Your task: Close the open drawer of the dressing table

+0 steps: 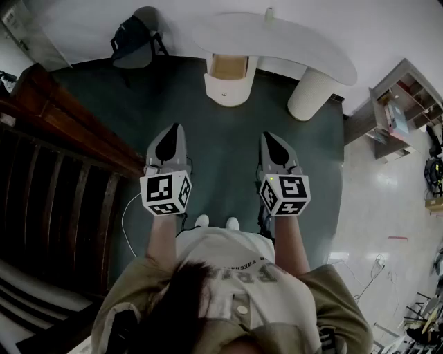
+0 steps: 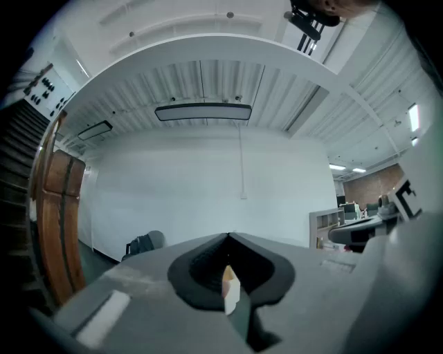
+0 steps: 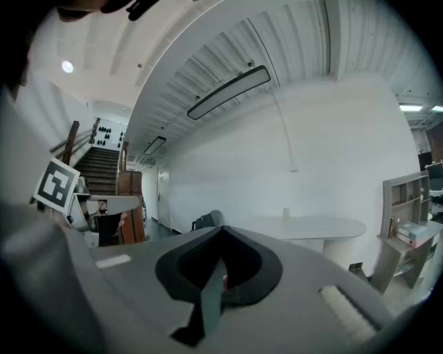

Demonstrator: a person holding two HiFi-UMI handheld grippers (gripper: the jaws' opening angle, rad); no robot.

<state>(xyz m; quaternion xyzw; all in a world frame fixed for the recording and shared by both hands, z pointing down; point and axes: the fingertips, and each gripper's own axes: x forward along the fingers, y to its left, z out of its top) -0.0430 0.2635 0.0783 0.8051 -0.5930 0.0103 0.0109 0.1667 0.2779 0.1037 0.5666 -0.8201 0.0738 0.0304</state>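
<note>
drawer (image 1: 228, 67): rear hidden under the table top (image 1: 277, 38); contents too small to tell
small white thing (image 1: 270, 12): on the table top at 12 o'clock, too small to name
shelf unit (image 1: 405, 104): at 2 o'clock, cut by the right edge; contents unreadable
staircase (image 1: 41, 207): at 9 o'clock, dark, runs off the edge
shoes (image 1: 201, 221): only the toes show past the shirt (image 1: 235, 269)
left gripper (image 2: 228, 236): its body hides drawer and table top; pale sliver (image 2: 230, 290) in its slot at 6 o'clock, cannot tell what
right gripper (image 3: 221, 229): its body hides the drawer
</note>
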